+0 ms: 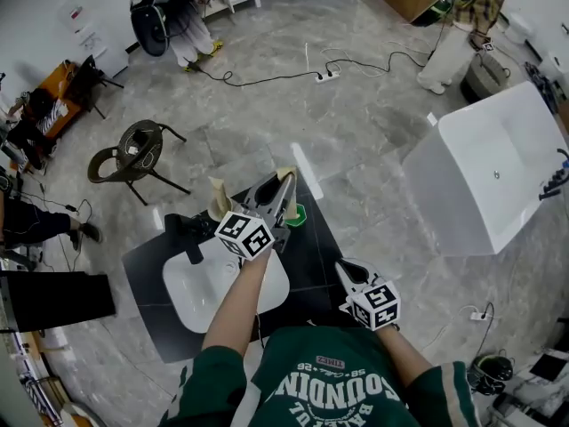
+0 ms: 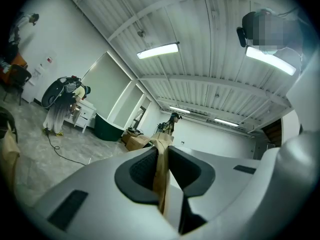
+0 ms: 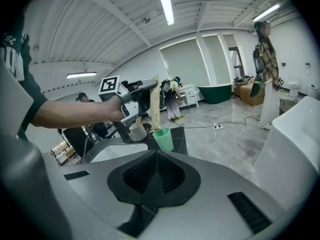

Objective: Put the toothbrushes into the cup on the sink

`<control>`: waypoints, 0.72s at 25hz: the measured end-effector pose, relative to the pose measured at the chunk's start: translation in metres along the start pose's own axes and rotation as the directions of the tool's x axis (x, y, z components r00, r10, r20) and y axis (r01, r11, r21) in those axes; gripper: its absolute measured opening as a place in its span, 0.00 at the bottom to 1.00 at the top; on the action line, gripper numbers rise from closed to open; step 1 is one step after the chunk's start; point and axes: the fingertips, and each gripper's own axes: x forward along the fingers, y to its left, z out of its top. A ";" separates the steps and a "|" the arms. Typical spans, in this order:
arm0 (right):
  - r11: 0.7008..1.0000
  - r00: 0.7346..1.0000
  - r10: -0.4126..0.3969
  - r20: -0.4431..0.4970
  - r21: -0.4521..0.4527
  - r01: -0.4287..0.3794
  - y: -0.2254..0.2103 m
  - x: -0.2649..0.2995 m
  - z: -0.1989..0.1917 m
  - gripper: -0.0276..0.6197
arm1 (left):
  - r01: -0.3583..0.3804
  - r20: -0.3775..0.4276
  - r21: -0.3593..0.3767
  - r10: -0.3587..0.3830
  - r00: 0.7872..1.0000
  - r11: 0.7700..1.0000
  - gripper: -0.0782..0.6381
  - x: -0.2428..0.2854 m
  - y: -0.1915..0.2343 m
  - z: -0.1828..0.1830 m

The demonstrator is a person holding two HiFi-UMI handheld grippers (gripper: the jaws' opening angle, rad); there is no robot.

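Toothbrush (image 2: pixel 161 176): pale tan, wood-like.
Cup (image 3: pixel 163 139): mint green.
Sink (image 1: pixel 191 296): white basin.
Desk (image 1: pixel 311 256): black.
Floor (image 1: pixel 356 123): grey marbling with paler veins.
Marker cubes (image 1: pixel 244 236): black square patterns on white faces.
Left tongs (image 2: pixel 159 151): pale grey shells, black ribbed pads.
Shirt (image 1: pixel 338 390): dark green, white lettering.
Bathtub (image 1: pixel 480 185): plain white.
Chair (image 1: pixel 133 154): dark olive-brown.

Chair (image 1: pixel 135 152) left, white tub (image 1: pixel 480 181) right, pwr strip (image 1: pixel 327 76) on floor.
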 end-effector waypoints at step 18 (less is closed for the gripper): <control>1.000 1.000 -0.013 -0.026 -0.006 0.013 -0.025 -0.008 -0.004 0.11 | -0.107 -0.031 -0.069 0.105 0.994 0.992 0.21 0.005 0.026 -0.052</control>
